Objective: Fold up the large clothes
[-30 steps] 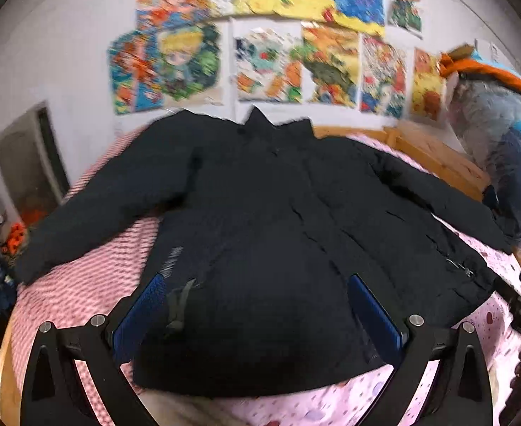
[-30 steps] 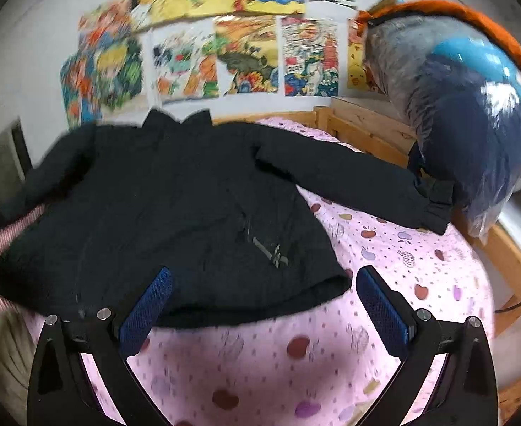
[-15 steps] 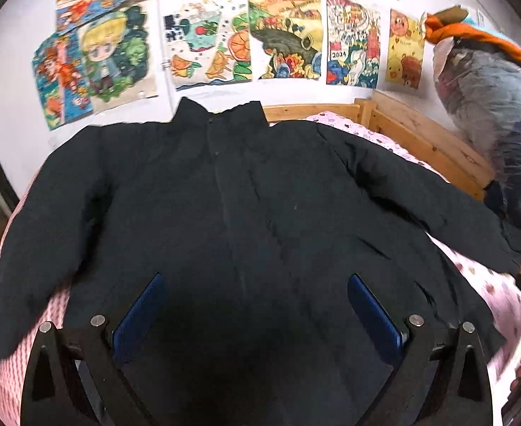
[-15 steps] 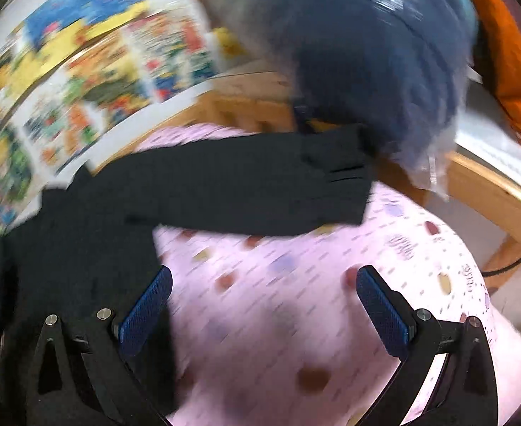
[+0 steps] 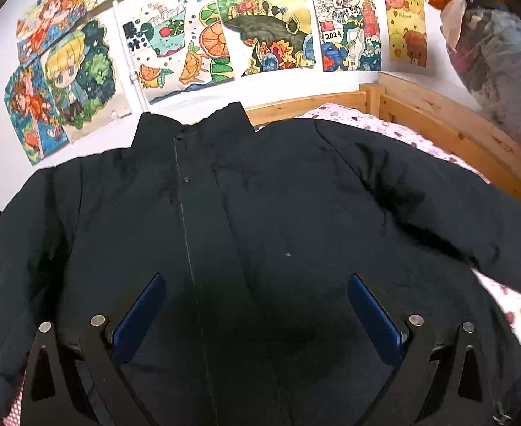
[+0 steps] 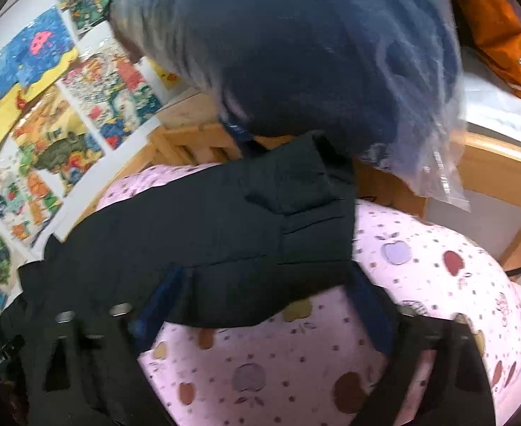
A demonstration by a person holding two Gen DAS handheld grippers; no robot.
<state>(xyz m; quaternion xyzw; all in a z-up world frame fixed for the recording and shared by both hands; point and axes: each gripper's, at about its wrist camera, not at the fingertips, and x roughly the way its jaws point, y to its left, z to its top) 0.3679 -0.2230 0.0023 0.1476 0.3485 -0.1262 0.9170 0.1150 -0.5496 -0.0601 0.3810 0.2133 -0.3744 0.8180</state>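
On the bed (image 6: 420, 259), over its pink apple-print sheet, a large dark padded jacket (image 5: 260, 230) lies spread face up, collar toward the wall of drawings (image 5: 260, 32) and both sleeves thrown out to the sides. The left gripper (image 5: 256, 316) hovers above the jacket's chest with its blue-padded fingers (image 5: 139, 309) wide apart and nothing between them.

The right gripper (image 6: 260, 305) is at the jacket's right sleeve (image 6: 224, 234), near the cuff. Its fingers have just been closing; they now straddle the sleeve, which lies between them. The view is blurred, and a firm pinch cannot be confirmed, so the fingers read as partly closed around the cloth rather than clamped.

The step in hand looks to be the sleeve fold. To do it well, the fingers should likely take both layers of the padded sleeve close to the cuff, lift only enough to clear the sheet, and carry it across the chest. Thick filling may slip out of a shallow bite.

Beyond the wooden bed rail (image 6: 501, 174), a clear plastic bag (image 6: 296, 53) holds bulky dark-blue soft goods, seemingly bedding or clothing; its loose end hangs just above the cuff and might snag.
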